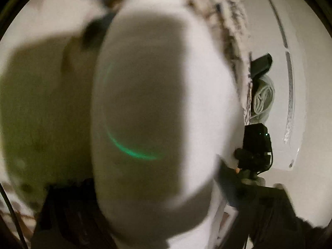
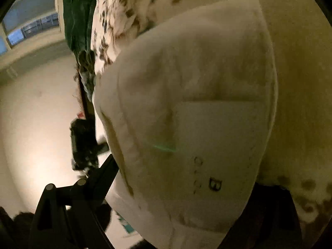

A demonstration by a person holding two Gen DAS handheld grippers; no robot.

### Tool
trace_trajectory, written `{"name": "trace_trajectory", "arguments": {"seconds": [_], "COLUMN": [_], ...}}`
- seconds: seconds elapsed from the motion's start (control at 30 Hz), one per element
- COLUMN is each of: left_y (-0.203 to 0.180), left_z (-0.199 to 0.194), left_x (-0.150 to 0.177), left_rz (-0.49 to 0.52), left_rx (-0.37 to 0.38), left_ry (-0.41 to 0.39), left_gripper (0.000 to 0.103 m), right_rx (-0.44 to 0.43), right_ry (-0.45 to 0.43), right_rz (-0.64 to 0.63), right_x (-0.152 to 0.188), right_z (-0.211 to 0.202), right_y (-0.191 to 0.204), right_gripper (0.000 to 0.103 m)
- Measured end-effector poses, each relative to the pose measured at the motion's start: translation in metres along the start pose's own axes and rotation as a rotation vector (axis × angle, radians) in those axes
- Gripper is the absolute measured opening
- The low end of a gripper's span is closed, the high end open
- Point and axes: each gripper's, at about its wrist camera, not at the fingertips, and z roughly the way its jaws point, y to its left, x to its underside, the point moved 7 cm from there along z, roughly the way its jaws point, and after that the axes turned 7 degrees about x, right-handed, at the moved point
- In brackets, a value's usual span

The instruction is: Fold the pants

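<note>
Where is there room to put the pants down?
Neither view shows a bare surface. The white pants fill both cameras up close. Behind them it is crowded: a spotted fleece and a dark green cloth. Only open air beside the other gripper.

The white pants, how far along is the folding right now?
Done: nothing I can confirm; no finished fold shows in either view. In hand: the white pants hang lifted, filling both wrist views, a pocket seam and small label visible in the right one. The cloth covers the fingers of both grippers, so the grips themselves are hidden. Left: probably laying them down on the patterned bedding and folding, though that is a guess.
</note>
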Motion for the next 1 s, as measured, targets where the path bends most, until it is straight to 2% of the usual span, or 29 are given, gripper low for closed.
{"name": "trace_trajectory", "arguments": {"seconds": [0.03, 0.07, 0.1, 0.13, 0.17, 0.2, 0.3, 0.47, 0.67, 0.8, 1.0], "left_y": [-0.006, -0.012, -0.016, -0.021, -0.026, -0.034, -0.05, -0.07, -0.101, -0.105, -0.077], "left_z": [-0.003, -0.008, -0.012, -0.017, -0.02, -0.019, -0.038, -0.084, -0.175, -0.249, -0.387], "left_x": [0.001, 0.002, 0.003, 0.005, 0.008, 0.006, 0.012, 0.016, 0.0, -0.036, -0.128], "left_rz": [0.032, 0.056, 0.07, 0.091, 0.113, 0.13, 0.177, 0.187, 0.208, 0.227, 0.272], "left_rx": [-0.005, -0.007, -0.016, -0.024, -0.033, -0.045, -0.068, -0.049, -0.014, -0.026, -0.065], "left_ry": [-0.01, -0.02, -0.024, -0.025, -0.023, -0.022, -0.021, -0.042, -0.113, -0.169, -0.253], "left_gripper": [0.059, 0.053, 0.045, 0.04, 0.038, 0.037, 0.036, 0.036, 0.036, 0.036, 0.036], "right_rx": [0.014, 0.046, 0.102, 0.108, 0.121, 0.163, 0.207, 0.21, 0.203, 0.181, 0.131], "right_ry": [0.005, 0.008, -0.003, -0.017, -0.037, -0.063, -0.104, -0.169, -0.207, -0.225, -0.251], "right_rz": [-0.033, -0.072, -0.106, -0.105, -0.1, -0.1, -0.129, -0.186, -0.243, -0.281, -0.341], "right_x": [0.003, 0.007, 0.011, 0.013, 0.015, 0.019, 0.031, 0.052, 0.051, 0.037, -0.021], "right_z": [0.003, 0.006, 0.009, 0.009, 0.007, 0.004, -0.004, -0.028, -0.058, -0.046, 0.021], "right_y": [0.006, 0.011, 0.015, 0.018, 0.02, 0.024, 0.044, 0.1, 0.194, 0.277, 0.41], "right_gripper": [0.094, 0.091, 0.078, 0.07, 0.059, 0.054, 0.045, 0.043, 0.043, 0.043, 0.043]}}
